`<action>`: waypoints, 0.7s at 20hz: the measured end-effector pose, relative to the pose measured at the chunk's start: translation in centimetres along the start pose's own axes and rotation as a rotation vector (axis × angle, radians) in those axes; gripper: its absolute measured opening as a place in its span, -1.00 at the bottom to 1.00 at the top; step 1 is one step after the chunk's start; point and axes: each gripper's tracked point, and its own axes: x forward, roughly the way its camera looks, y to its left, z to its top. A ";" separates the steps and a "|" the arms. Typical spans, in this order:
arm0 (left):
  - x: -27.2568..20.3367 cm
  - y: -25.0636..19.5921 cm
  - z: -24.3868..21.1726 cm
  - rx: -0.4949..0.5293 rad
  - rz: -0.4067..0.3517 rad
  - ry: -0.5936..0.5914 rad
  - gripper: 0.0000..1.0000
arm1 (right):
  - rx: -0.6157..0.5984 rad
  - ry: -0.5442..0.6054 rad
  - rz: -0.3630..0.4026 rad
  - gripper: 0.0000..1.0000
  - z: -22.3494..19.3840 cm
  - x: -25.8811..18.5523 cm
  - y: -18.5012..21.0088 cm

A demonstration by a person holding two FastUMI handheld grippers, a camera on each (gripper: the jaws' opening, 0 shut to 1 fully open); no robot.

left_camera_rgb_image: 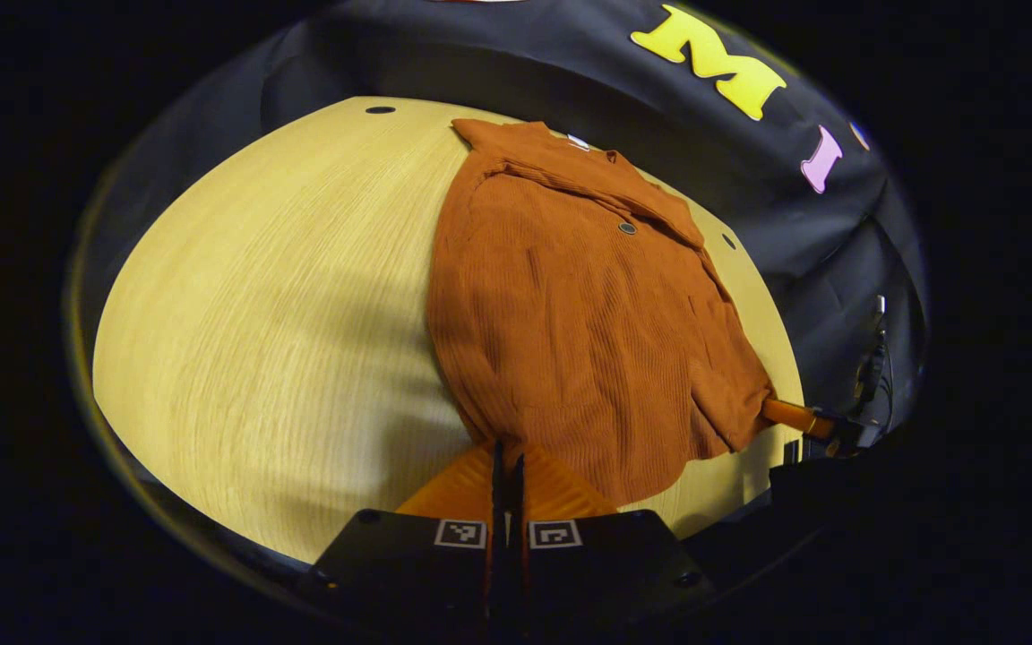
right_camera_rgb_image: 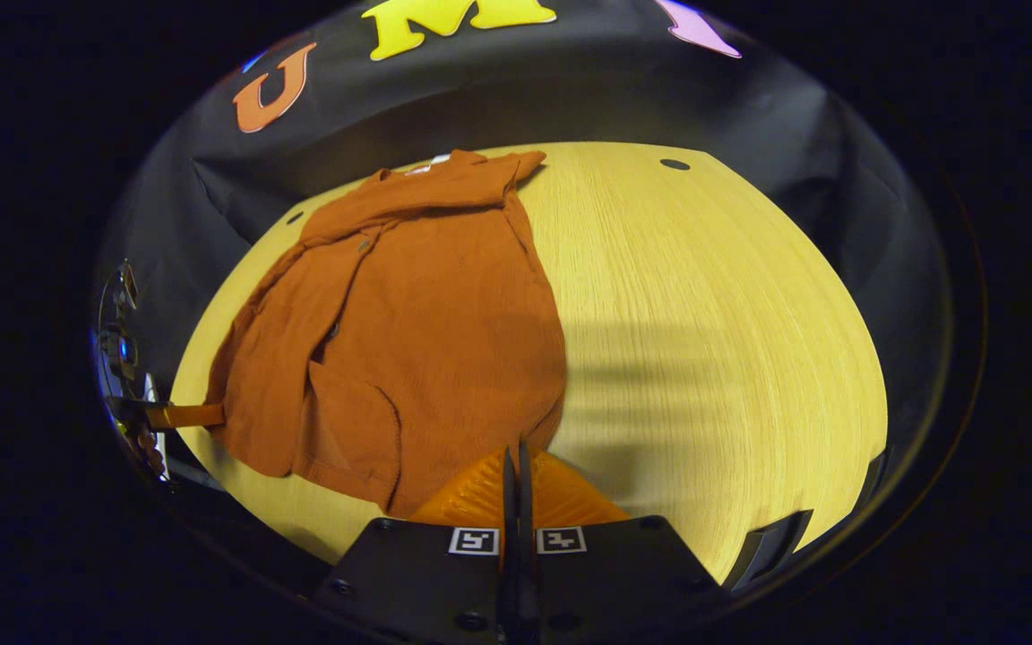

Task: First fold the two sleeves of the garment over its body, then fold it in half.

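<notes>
A rust-orange ribbed shirt (left_camera_rgb_image: 570,313) lies flat on the pale wooden table (left_camera_rgb_image: 283,296), collar at the far end and hem toward me. A sleeve lies folded over its body, cuff near the hem (right_camera_rgb_image: 346,430). My left gripper (left_camera_rgb_image: 507,452) is shut at the shirt's near hem corner, and it shows farther off in the right gripper view at the shirt's left edge (right_camera_rgb_image: 177,415). My right gripper (right_camera_rgb_image: 516,452) is shut on the opposite hem corner of the shirt (right_camera_rgb_image: 426,313), and appears in the left gripper view at the right edge (left_camera_rgb_image: 798,417).
The table (right_camera_rgb_image: 713,340) stretches bare beside the shirt on both sides. Small dark holes sit in the tabletop near the far edge (left_camera_rgb_image: 380,109) (right_camera_rgb_image: 675,164). Black cloth walls close off the back. Cables hang by the far gripper (left_camera_rgb_image: 874,367).
</notes>
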 end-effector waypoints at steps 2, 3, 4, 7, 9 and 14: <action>-1.5 -0.6 1.9 0.103 0.002 -0.042 -0.94 | -0.022 -0.042 0.006 -0.99 2.1 -1.2 0.2; -2.1 -1.1 3.5 0.156 -0.002 -0.072 -0.94 | -0.038 -0.068 0.010 -0.99 3.5 -1.5 0.3; -2.8 -1.8 5.1 0.204 -0.007 -0.107 -0.94 | -0.049 -0.093 0.017 -0.99 4.9 -2.2 0.5; -3.6 -3.8 9.4 0.330 -0.016 -0.205 -0.94 | -0.034 -0.172 0.038 -0.99 9.7 -3.2 1.6; -4.2 -5.2 12.6 0.383 -0.028 -0.282 -0.94 | -0.008 -0.218 0.053 -0.98 13.0 -3.4 2.4; -5.8 -8.0 22.1 0.396 -0.057 -0.455 -0.94 | 0.003 -0.335 0.090 -0.99 22.9 -3.3 4.4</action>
